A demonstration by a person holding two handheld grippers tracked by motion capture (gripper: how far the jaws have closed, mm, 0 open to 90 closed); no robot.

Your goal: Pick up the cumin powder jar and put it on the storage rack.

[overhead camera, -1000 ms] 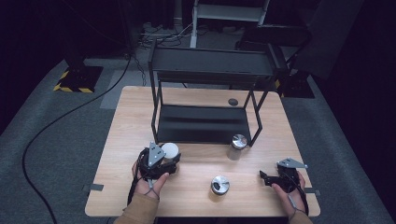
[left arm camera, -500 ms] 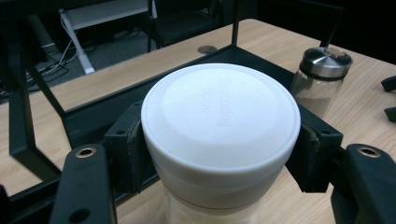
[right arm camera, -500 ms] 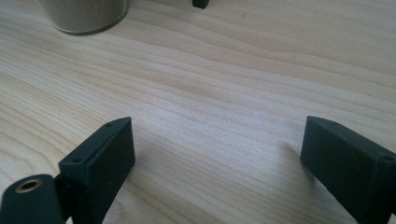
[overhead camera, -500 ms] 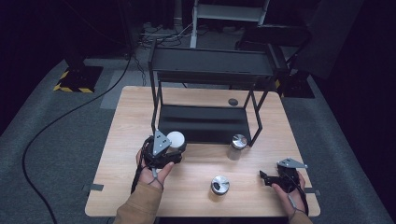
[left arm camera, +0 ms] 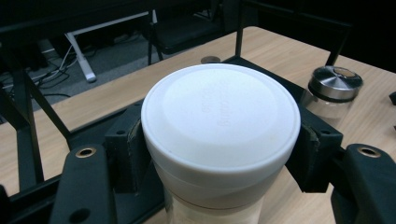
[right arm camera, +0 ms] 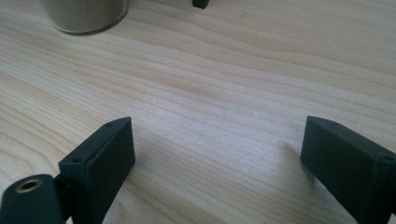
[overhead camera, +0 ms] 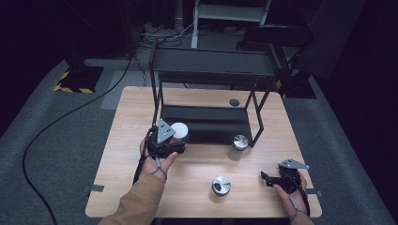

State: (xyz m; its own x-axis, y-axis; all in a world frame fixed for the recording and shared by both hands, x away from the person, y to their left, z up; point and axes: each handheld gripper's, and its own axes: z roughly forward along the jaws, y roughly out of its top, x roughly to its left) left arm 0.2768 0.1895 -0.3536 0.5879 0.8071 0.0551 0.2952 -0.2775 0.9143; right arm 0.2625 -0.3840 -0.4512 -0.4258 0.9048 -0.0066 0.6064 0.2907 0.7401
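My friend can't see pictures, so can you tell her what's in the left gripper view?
A jar with a white lid sits clamped between the left gripper's two black fingers, above a wooden table. Behind it stand a black metal shelf rack and a steel-lidded glass jar.

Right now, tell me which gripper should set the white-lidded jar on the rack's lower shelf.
Left. The left gripper is shut on the jar, right at the front edge of the shelf. The right gripper is open over bare table, far from the rack.

White-lidded jar [left arm camera: 219, 135] body cut off at frame bottom; embossed lid lettering unreadable.
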